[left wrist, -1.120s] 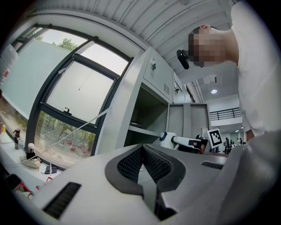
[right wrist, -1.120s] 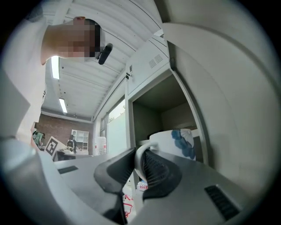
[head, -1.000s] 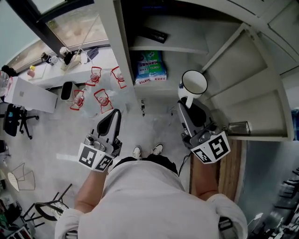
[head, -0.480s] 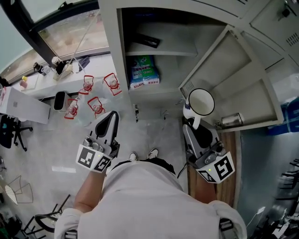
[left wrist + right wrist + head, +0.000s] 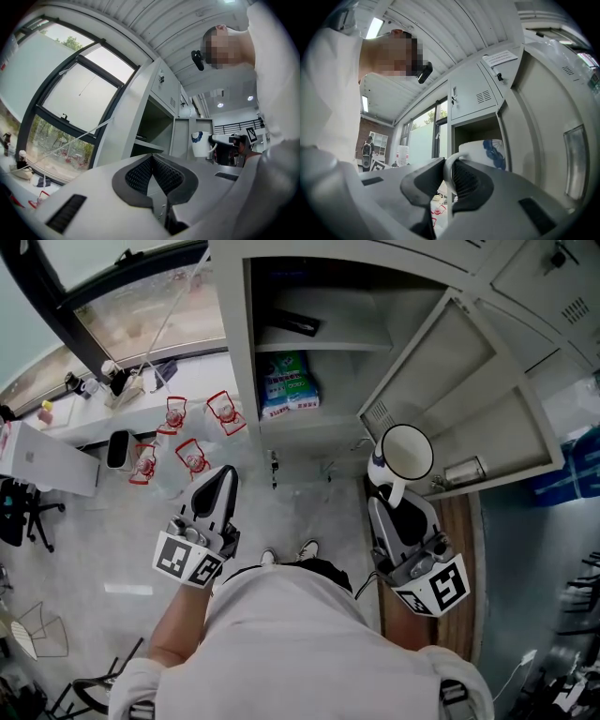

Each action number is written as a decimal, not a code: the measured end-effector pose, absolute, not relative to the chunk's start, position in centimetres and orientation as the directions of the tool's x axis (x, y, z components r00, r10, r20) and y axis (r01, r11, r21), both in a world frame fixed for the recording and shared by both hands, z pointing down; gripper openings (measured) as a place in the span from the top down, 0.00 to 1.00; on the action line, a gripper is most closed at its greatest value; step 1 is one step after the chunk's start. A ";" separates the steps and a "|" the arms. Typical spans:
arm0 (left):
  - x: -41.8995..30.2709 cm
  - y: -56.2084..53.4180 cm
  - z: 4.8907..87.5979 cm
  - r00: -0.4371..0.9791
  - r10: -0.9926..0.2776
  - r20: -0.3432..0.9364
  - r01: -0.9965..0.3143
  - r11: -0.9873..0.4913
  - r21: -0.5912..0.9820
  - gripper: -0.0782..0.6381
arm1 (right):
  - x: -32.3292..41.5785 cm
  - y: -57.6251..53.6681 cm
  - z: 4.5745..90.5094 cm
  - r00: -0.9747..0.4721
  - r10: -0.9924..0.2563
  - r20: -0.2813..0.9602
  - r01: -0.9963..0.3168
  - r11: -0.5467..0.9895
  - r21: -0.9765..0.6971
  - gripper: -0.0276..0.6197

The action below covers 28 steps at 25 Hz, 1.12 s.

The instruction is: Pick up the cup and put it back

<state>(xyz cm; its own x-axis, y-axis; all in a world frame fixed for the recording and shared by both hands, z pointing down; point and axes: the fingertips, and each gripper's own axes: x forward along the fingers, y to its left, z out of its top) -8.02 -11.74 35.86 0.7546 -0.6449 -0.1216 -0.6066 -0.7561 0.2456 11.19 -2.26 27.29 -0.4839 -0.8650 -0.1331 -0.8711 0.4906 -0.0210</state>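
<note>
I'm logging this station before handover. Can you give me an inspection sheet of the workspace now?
Surface: pale grey floor; grey metal locker, door open.
Job's things: white ceramic cup with blue pattern, held up before the locker.
Clutter: green-and-blue packet and flat black object on locker shelves; red-framed clear bottles on floor.
Grippers: right gripper shut on cup's handle; left gripper shut, empty.
Cables: thin dark lead beside right gripper.
Surroundings: large window, ledge with small items, black office chair.

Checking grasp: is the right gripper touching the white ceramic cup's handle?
Touching. Right gripper view: the right gripper has both fingers pressed on the handle of the white ceramic cup.
</note>
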 end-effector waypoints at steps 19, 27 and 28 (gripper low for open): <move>-8.8 -10.9 36.2 0.714 -0.691 -0.107 -0.654 -0.714 0.250 0.86 | 11.6 -8.5 29.1 -0.518 -0.843 -0.143 -0.853 0.522 0.016 0.87; -7.9 -10.3 36.7 0.696 -0.713 -0.085 -0.679 -0.691 0.246 0.86 | 11.8 -13.9 31.9 -0.547 -0.827 -0.130 -0.835 0.551 0.013 0.87; -7.7 -10.2 36.8 0.693 -0.717 -0.081 -0.683 -0.688 0.245 0.86 | 11.9 -14.6 32.2 -0.548 -0.826 -0.133 -0.834 0.552 0.005 0.87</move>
<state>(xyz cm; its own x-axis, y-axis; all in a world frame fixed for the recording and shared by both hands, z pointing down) -7.75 -10.18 36.80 0.6927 -0.7168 -0.0806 -0.6832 -0.6878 0.2452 11.89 -14.60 32.22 -0.5480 -0.8258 -0.1333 -0.8336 0.5524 0.0047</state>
